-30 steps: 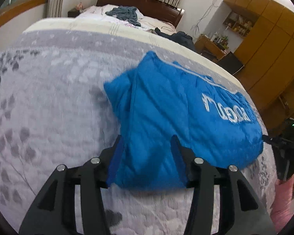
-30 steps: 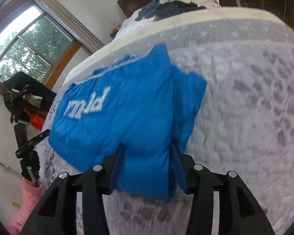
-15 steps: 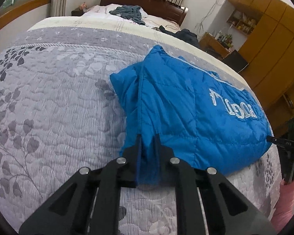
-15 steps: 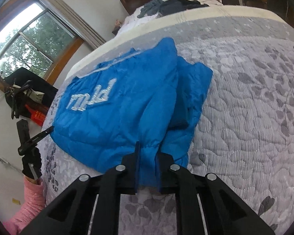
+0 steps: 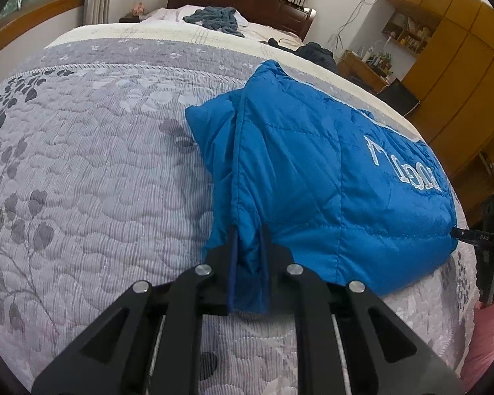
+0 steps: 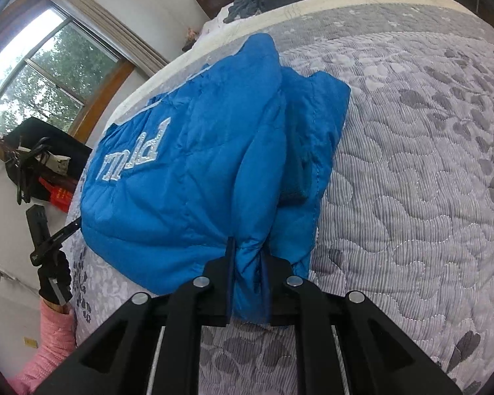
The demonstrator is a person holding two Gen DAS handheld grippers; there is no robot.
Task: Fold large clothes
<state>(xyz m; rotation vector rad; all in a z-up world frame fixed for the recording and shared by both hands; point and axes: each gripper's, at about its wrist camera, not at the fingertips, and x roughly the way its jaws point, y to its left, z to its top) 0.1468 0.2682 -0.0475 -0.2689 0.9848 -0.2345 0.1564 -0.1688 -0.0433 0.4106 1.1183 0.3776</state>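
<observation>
One blue quilted puffer jacket (image 5: pixel 316 177) with silver lettering stitched across it lies folded on the grey quilted bedspread (image 5: pixel 92 171) with its leaf pattern, and both views show it from the near hem. The left gripper (image 5: pixel 248 230), black with two fingers, has its jaws drawn nearly together on a bunched corner of the jacket's near edge, at the side where a folded-under layer sticks out. The right gripper (image 6: pixel 245 247), also black with two fingers, is likewise pinched nearly closed on a gathered tuft of the hem at the opposite near corner; there too a second layer of the jacket (image 6: pixel 197 164) shows beside the top one. So two grippers hold one jacket, each at one corner. In the right wrist view, one black-gloved hand (image 6: pixel 54 275) with a pink sleeve (image 6: pixel 49 345) holds the other gripper's handle at the left edge. Farther up the bed, two heaps of dark clothing lie: a grey-blue heap (image 5: pixel 217 21) near the brown wooden headboard (image 5: pixel 243 0) and a darker heap (image 5: pixel 316 52) at the bed's right side.
</observation>
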